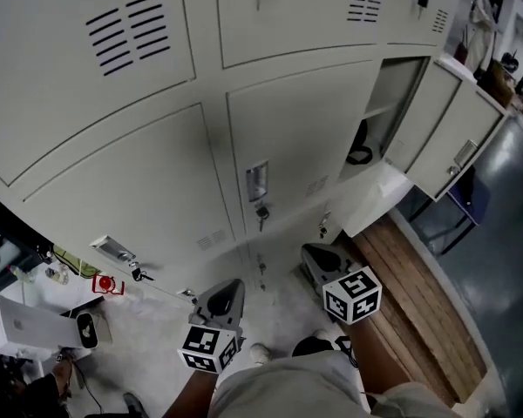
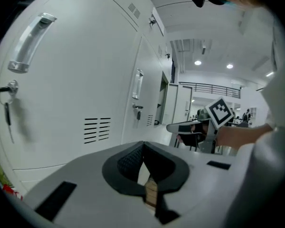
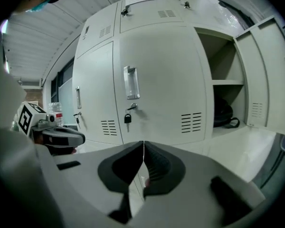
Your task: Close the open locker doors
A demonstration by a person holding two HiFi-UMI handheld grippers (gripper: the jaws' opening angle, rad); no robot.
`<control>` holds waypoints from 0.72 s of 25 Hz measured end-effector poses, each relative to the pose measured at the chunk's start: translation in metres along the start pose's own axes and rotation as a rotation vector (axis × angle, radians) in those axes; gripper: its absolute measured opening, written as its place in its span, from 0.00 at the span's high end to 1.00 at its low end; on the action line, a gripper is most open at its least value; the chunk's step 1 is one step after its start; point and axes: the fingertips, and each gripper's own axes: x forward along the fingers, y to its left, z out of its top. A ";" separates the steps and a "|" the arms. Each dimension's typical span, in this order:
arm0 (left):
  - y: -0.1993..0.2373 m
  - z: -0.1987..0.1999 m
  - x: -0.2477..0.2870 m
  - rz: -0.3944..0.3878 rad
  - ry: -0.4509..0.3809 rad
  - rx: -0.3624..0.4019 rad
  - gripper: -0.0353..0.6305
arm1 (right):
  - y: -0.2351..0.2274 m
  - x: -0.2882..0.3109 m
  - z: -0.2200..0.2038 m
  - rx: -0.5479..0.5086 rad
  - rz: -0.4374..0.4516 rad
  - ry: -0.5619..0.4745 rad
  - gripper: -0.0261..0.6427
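Open locker door (image 1: 454, 140) stood upright, swung out, well right of both grippers. Right gripper (image 1: 321, 259) was nearer than left gripper (image 1: 227, 293). Both jaws were pressed together, empty. Possibly two doors were ajar.

place: locker area of a workplace | cues: grey steel lockers (image 1: 288, 138), concrete floor (image 1: 497, 233)

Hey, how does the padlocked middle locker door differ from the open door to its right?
The padlocked door sits shut, flush with its neighbours; the open door stands swung outward, exposing a shelf and a dark bag. The padlocked door shows a padlock hanging below its handle; none shows on the open door. Both are pale grey metal with vent slots low down.
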 end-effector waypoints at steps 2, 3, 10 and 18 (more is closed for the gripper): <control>-0.001 -0.003 -0.009 -0.062 0.006 0.018 0.93 | 0.013 -0.017 -0.006 0.017 -0.054 -0.002 0.92; 0.011 -0.008 -0.031 -0.098 0.010 0.028 0.93 | 0.039 -0.021 -0.010 0.026 -0.090 -0.005 0.92; 0.085 -0.036 -0.173 -0.247 0.028 0.090 0.93 | 0.197 -0.033 -0.032 0.080 -0.266 -0.038 0.92; 0.001 -0.014 -0.105 -0.289 0.025 0.115 0.93 | 0.096 -0.098 -0.028 0.084 -0.325 -0.048 0.92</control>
